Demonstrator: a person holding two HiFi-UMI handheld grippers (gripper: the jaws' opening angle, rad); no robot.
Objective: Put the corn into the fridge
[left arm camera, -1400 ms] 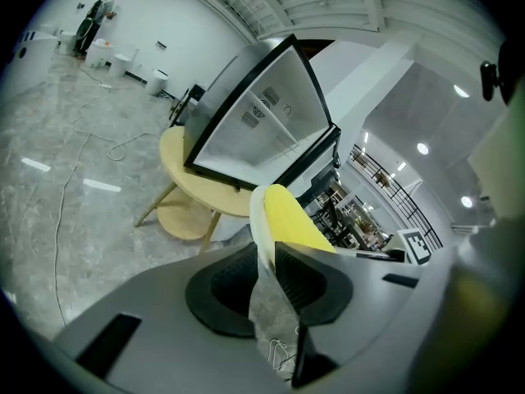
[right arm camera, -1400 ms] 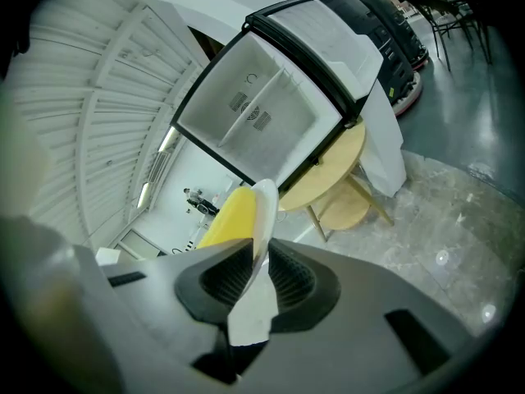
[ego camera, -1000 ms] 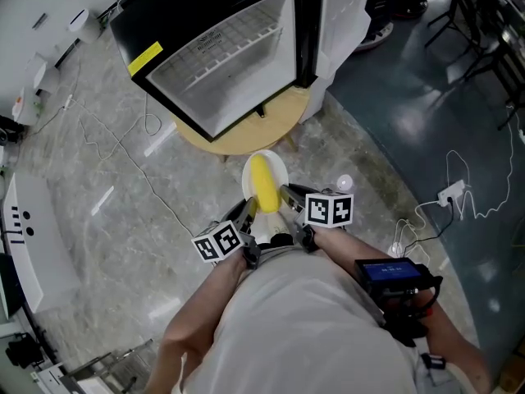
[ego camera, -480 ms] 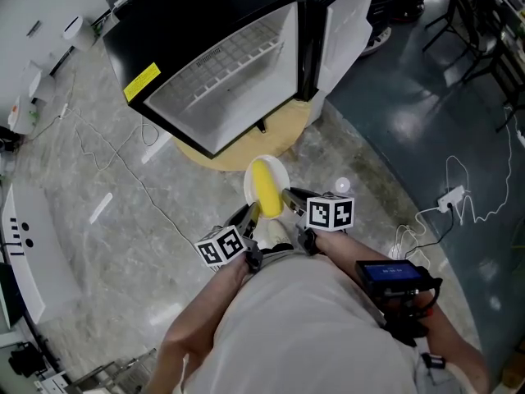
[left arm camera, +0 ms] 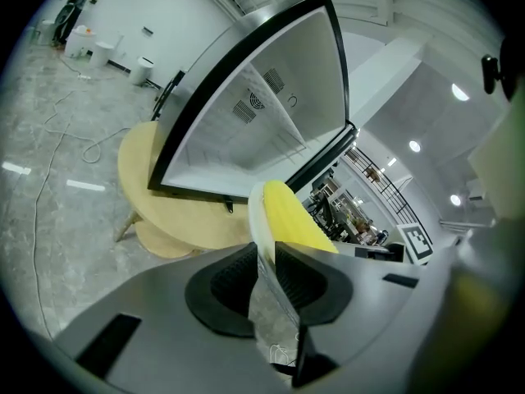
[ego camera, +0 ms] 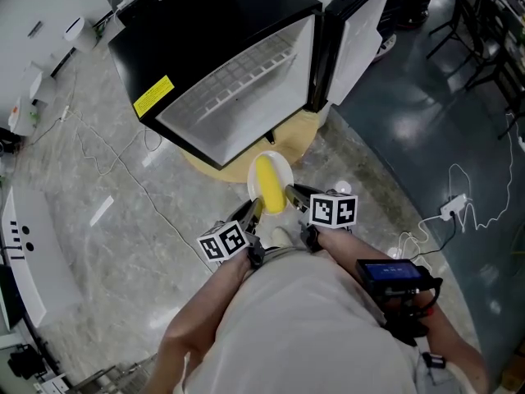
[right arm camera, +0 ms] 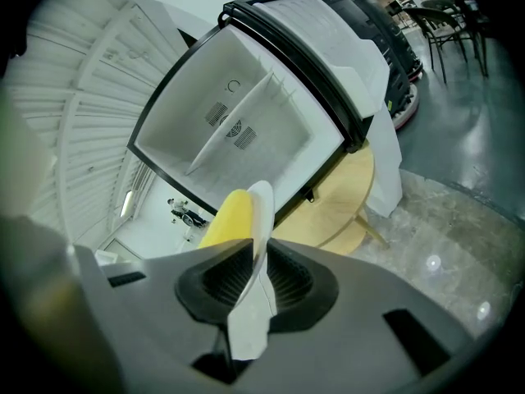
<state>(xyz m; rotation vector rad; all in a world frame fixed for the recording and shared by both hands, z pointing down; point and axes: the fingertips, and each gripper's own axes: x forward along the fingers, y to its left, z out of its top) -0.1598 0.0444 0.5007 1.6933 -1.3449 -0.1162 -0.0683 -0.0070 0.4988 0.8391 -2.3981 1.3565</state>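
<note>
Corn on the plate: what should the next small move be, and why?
Probably carry the plate forward toward the open fridge, held level. The left gripper and right gripper are each shut on opposite sides of the plate's rim. The corn lies loose on it, and the plate is short of the fridge opening, whose door stands open.

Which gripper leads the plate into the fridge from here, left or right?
Left, marginally. Left gripper and right gripper each clamp a rim of the plate carrying the corn, so move together; the open fridge lies more to the left, its door on the right.
</note>
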